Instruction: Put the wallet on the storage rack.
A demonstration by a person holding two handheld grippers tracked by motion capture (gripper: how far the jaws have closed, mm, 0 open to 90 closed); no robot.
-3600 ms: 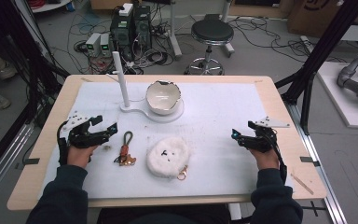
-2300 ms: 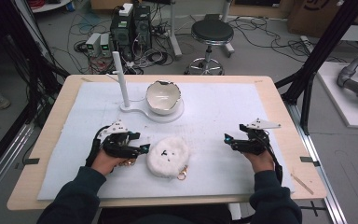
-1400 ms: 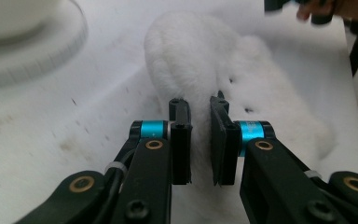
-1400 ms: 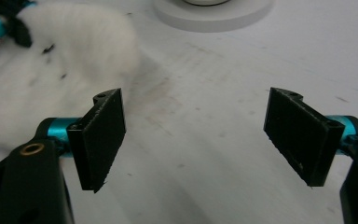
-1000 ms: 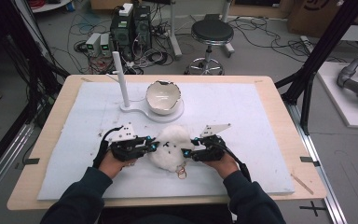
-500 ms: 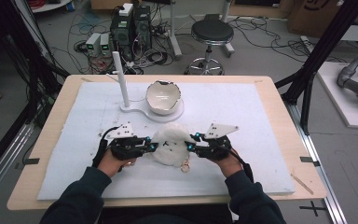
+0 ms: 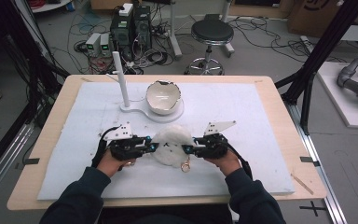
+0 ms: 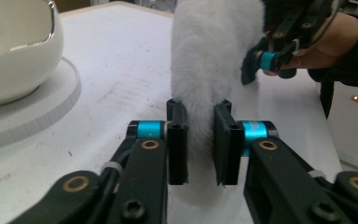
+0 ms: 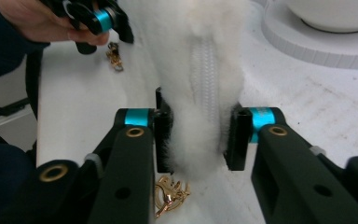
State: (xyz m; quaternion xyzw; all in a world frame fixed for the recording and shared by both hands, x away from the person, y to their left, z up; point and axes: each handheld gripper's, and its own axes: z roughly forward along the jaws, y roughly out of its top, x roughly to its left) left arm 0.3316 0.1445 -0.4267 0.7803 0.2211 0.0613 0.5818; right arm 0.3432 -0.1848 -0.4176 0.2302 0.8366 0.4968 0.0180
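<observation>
— While both hands reach in over the tabletop [image 7: 261, 116], what has the left hand-held gripper [image 7: 150, 146] got?

— Its jaws are clamped on the left edge of the white fluffy pouch [image 7: 171, 145]. In the left gripper view the fur [image 8: 205, 70] is pinched between the two black pads [image 8: 177, 140], and the pouch rises up and away from them.

— And the right hand-held gripper [image 7: 189, 149]?

— Clamped on the opposite edge of the same pouch. In the right gripper view its jaws squeeze the fur either side of a white zip [image 9: 205, 70] that runs straight ahead of them.

— So where does the pouch sit?

— Between the two, which point at each other from either side.

— Anything hanging off it?

— A gold clasp [image 7: 185, 164] just below the right hand-held gripper's tips; it shows under those jaws in its own view too [image 9: 170, 196].

— What lies beyond?

— Past both, farther from the person, a white stand [image 7: 163, 114] with an upright post [image 7: 120, 77] and a cracked-egg bowl [image 7: 163, 95]. More gold hardware [image 9: 114, 56] lies near the left hand.
</observation>
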